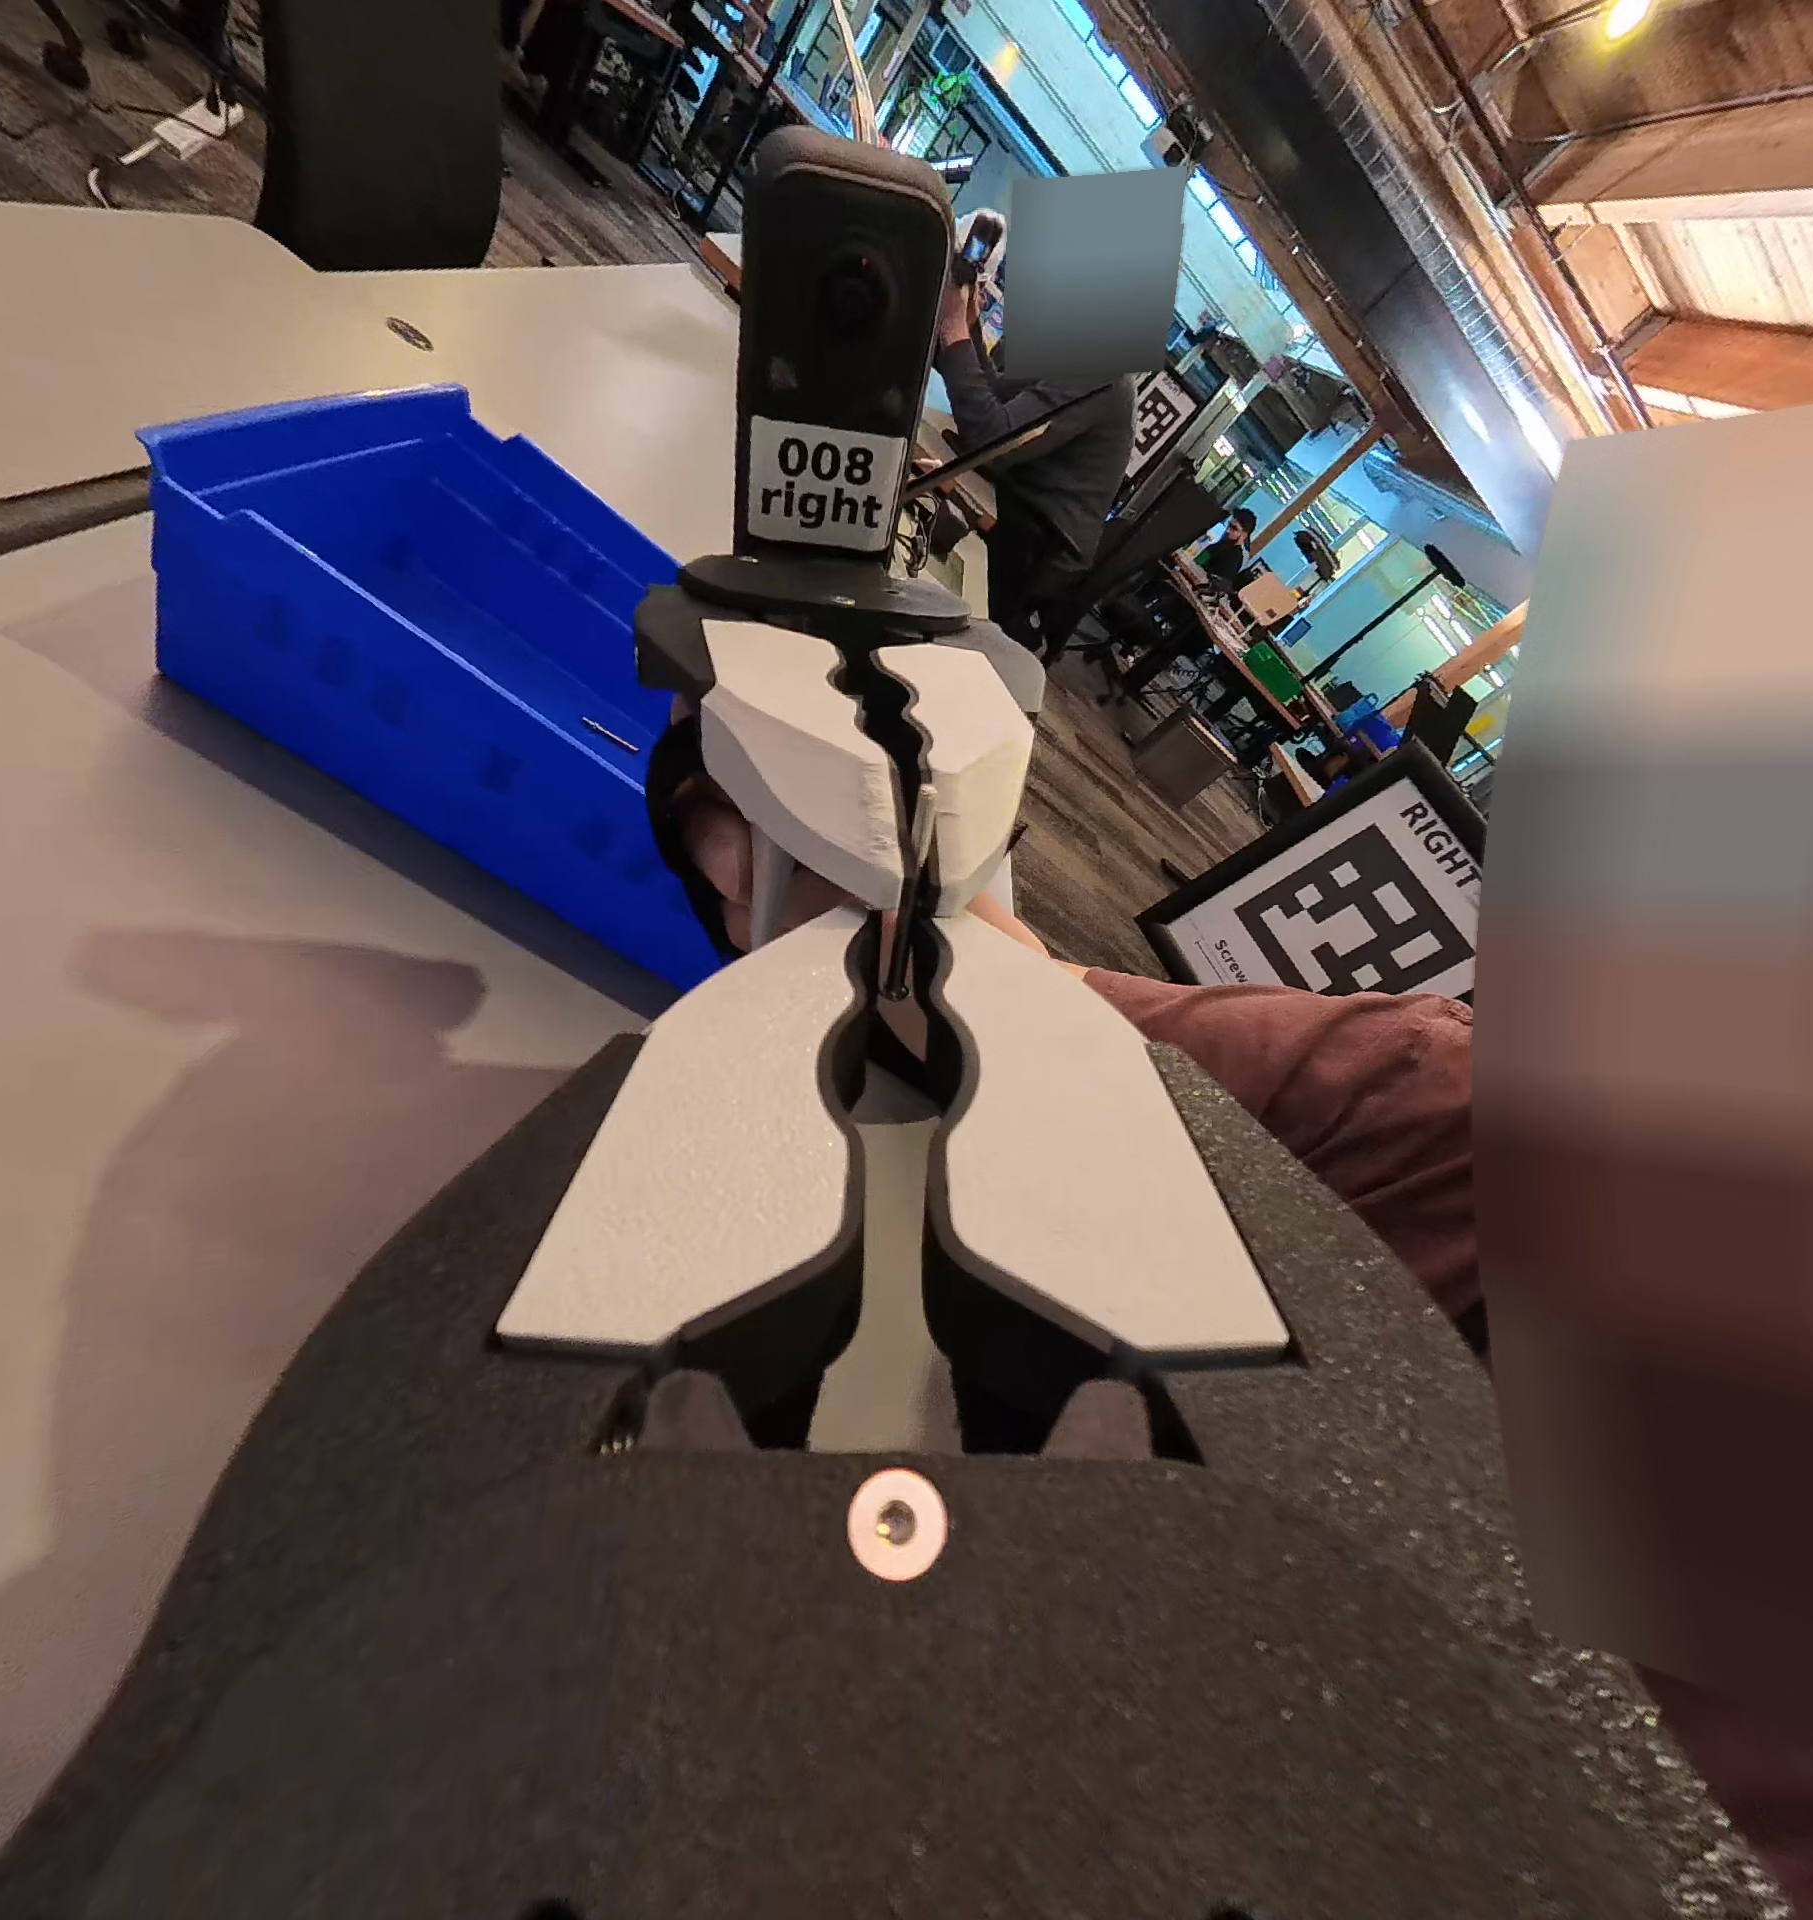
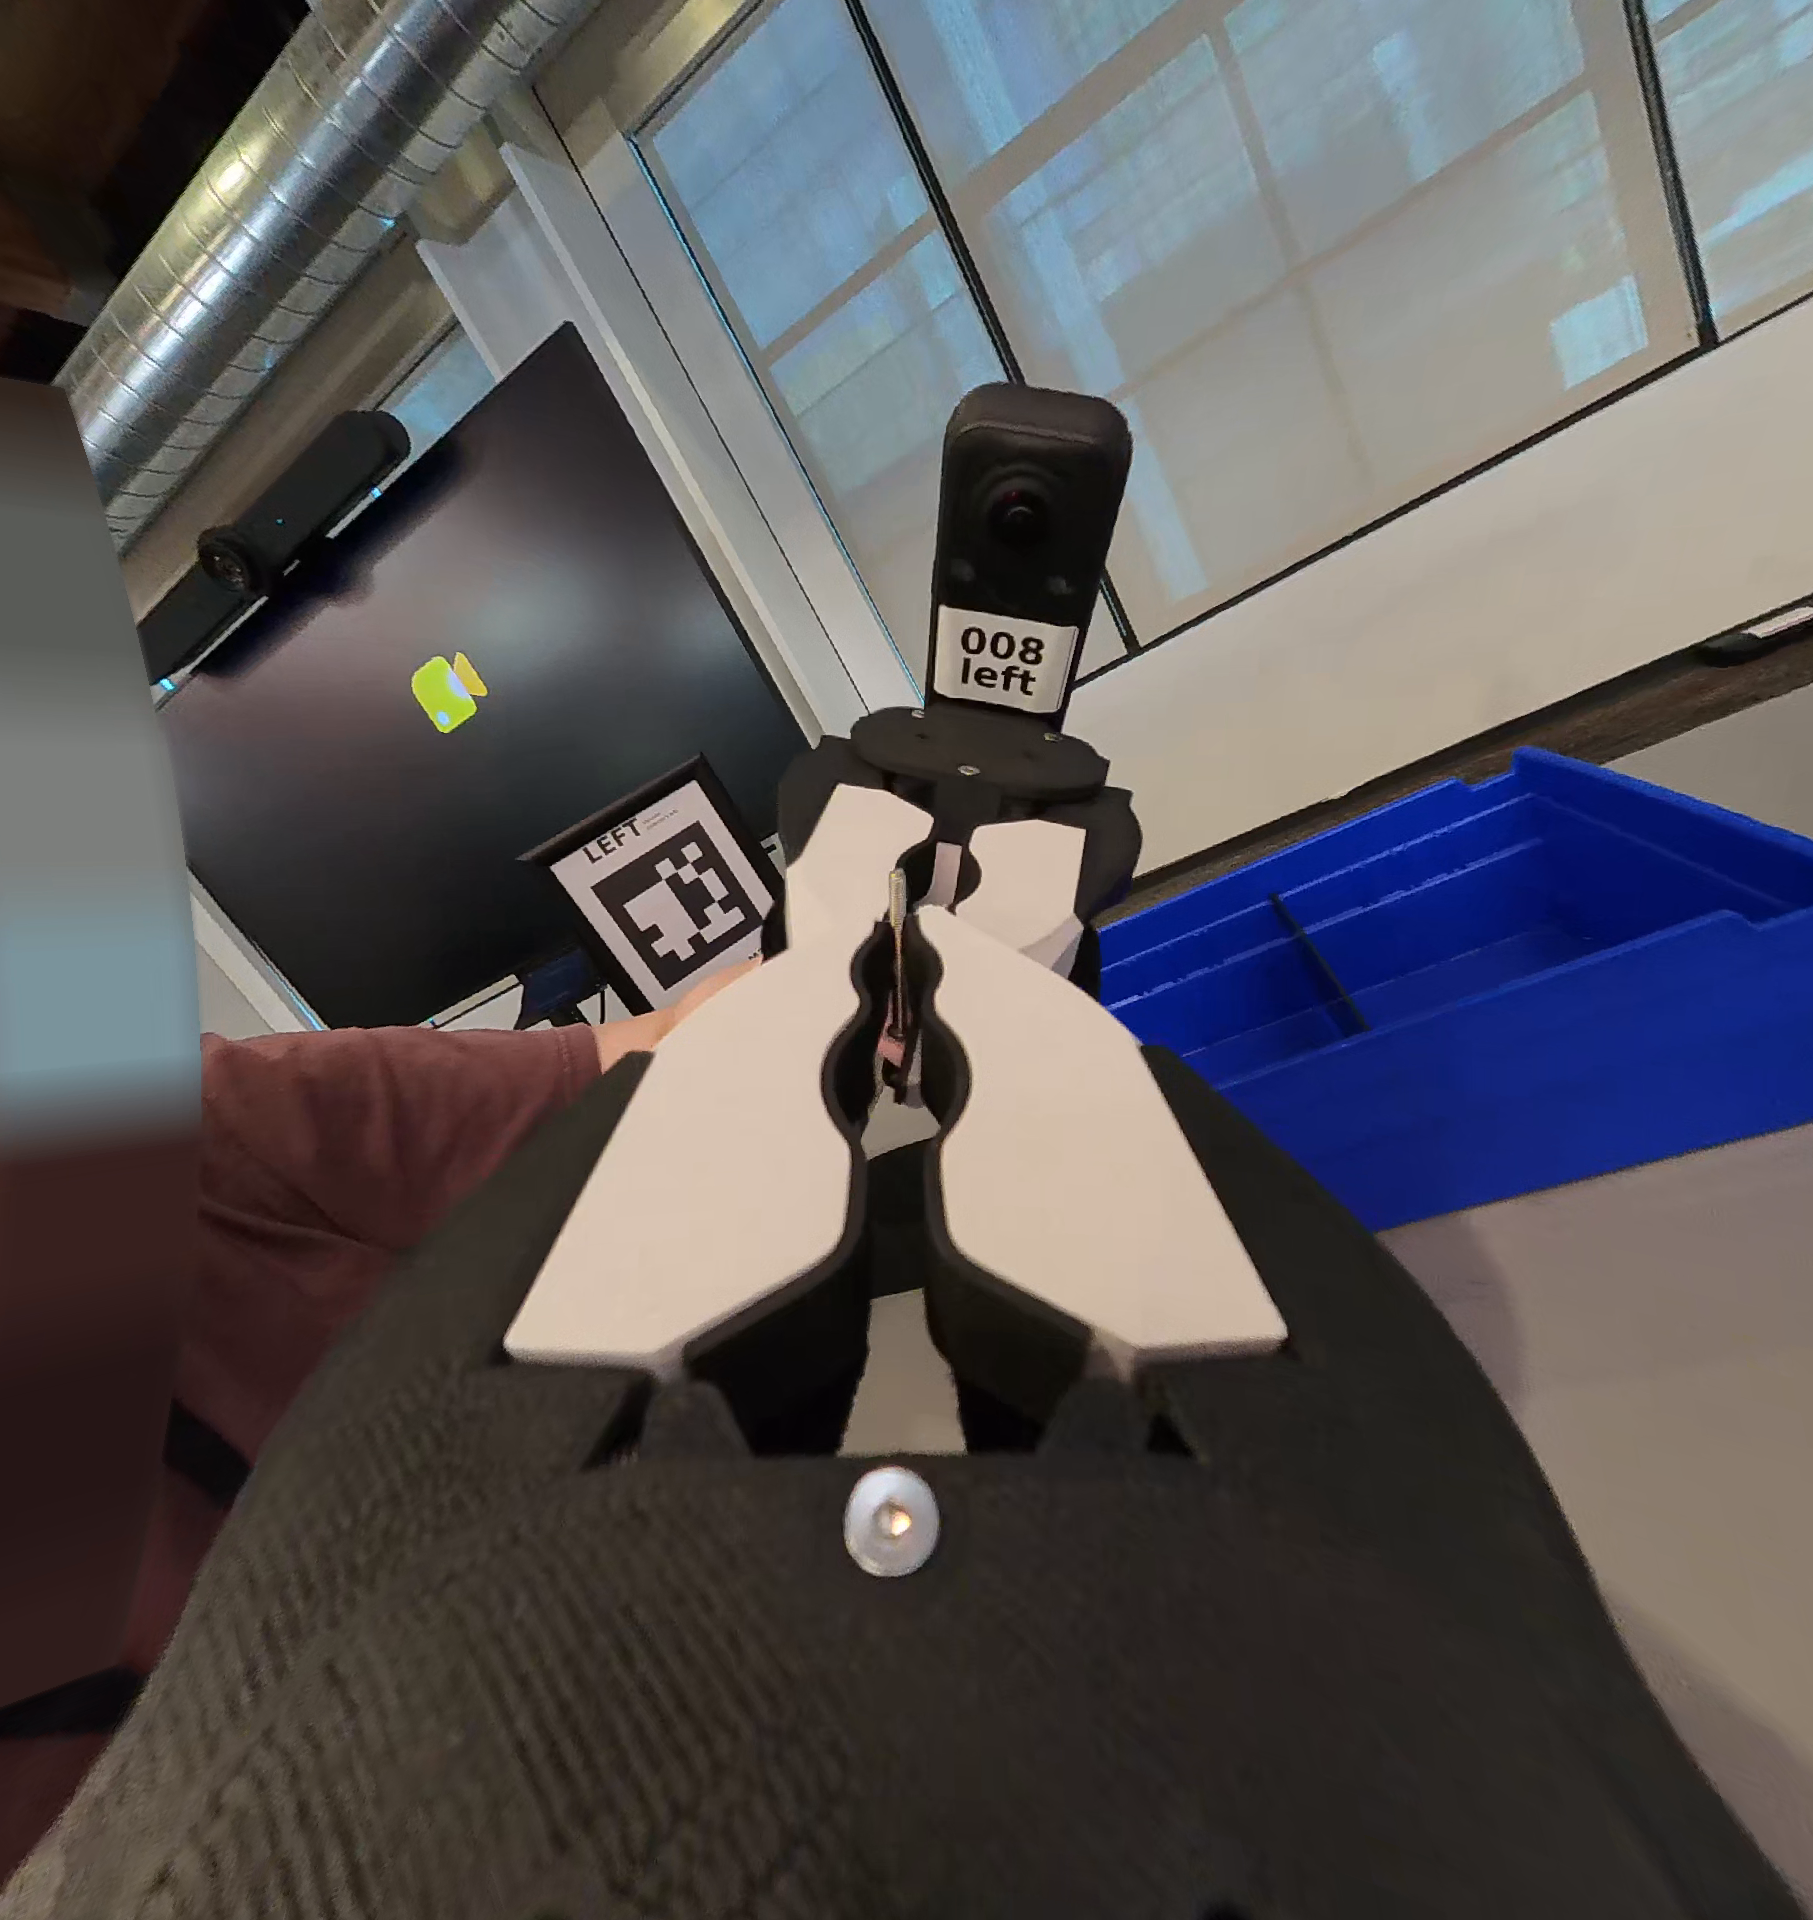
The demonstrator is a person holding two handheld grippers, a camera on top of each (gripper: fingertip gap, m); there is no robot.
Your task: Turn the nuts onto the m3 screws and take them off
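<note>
My left gripper [image 1: 897, 940] and right gripper [image 2: 907, 925] meet tip to tip above the grey table [image 1: 102, 831], their matte white scalloped fingers [image 1: 736, 1122] pinched nearly closed. The thin dark m3 screw [image 1: 907, 914] bridges both tips. I cannot make out a nut. A glossy blue plastic bin [image 2: 1504, 997] sits just beyond.

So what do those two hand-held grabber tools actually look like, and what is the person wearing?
Both match: the left gripper and right gripper each have a rough black body, two white fingers with wavy inner edges, and a silver bolt at the base. Each carries a small black camera with a white label. The person wears a maroon sleeve.
</note>
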